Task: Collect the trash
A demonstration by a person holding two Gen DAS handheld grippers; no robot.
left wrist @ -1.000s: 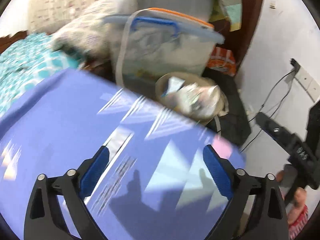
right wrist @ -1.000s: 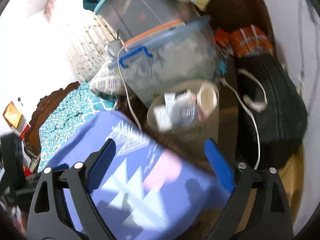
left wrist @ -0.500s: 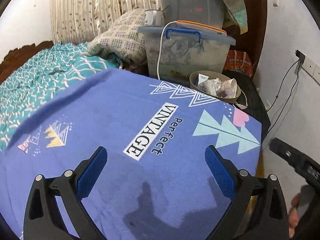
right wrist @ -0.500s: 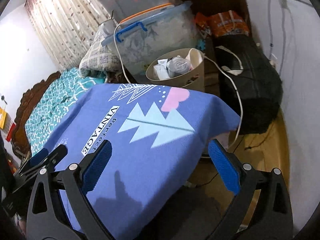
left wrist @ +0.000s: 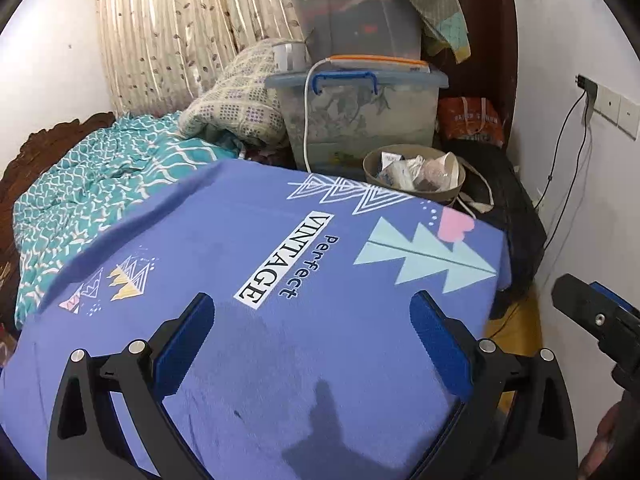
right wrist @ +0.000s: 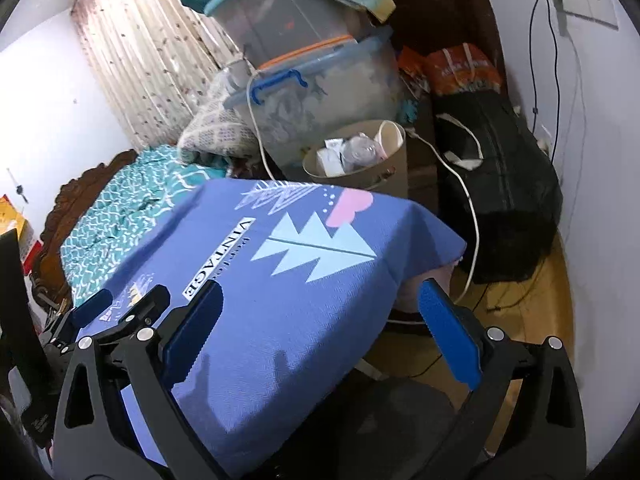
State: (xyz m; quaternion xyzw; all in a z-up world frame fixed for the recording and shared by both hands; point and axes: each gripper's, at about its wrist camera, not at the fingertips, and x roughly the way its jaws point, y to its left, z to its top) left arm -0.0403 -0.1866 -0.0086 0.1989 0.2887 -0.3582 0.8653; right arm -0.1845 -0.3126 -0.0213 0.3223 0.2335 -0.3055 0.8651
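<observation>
A beige trash bin (left wrist: 414, 190) full of crumpled wrappers, a paper cup and a bottle stands beyond the far edge of a table covered by a blue cloth (left wrist: 280, 320); the bin shows in the right wrist view (right wrist: 360, 168) too. My left gripper (left wrist: 312, 344) is open and empty above the cloth's near half. My right gripper (right wrist: 320, 332) is open and empty over the cloth's right front corner. The right gripper's body shows at the right edge of the left wrist view (left wrist: 596, 320), and the left gripper's body shows at the left of the right wrist view (right wrist: 120, 312).
Stacked clear storage boxes (left wrist: 360, 120) with a white cable stand behind the bin. A black bag (right wrist: 500, 184) lies on the floor at the right by the wall. A bed with a teal quilt (left wrist: 100, 184) is at the left. Wooden floor (right wrist: 540, 320) shows right of the table.
Both grippers have pulled back and up from the bin. The bin now sits farther away, and more of the blue cloth is in view. Both grippers stay open.
</observation>
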